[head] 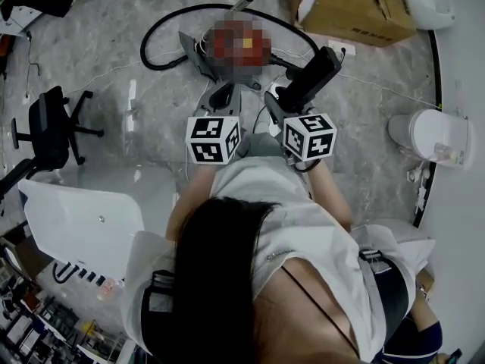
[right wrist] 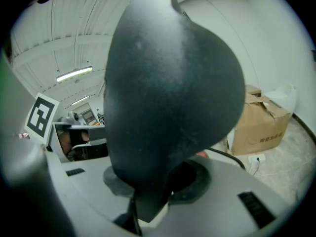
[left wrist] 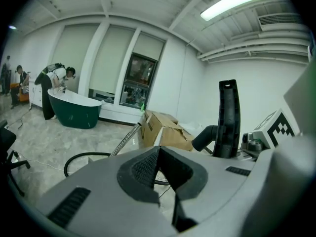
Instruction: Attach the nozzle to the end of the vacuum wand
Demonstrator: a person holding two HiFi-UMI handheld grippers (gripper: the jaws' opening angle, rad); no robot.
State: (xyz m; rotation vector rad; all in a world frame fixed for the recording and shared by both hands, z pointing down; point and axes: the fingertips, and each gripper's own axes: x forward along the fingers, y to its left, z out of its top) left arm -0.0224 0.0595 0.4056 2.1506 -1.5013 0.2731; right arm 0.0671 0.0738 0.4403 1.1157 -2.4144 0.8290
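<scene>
In the head view my right gripper [head: 282, 103] is shut on a black vacuum nozzle [head: 316, 76] that points up and away over the floor. In the right gripper view the nozzle [right wrist: 168, 98] fills most of the picture, clamped at its base between the jaws [right wrist: 153, 186]. My left gripper [head: 225, 97] is beside it, shut and holding nothing [left wrist: 158, 158]. The metal wand [left wrist: 126, 138] slants up from the floor ahead, its end [head: 241, 4] near the black hose [head: 163, 32] of the red vacuum cleaner [head: 227, 51]. From the left gripper view the nozzle [left wrist: 228, 118] stands upright at the right.
A cardboard box [head: 352, 6] sits at the far right, also visible as the box [left wrist: 163, 130]. A black office chair [head: 53, 127] and a white panel [head: 83, 218] are at the left, a white bin [head: 428, 135] at the right. A green bathtub [left wrist: 74, 110] with people stands far off.
</scene>
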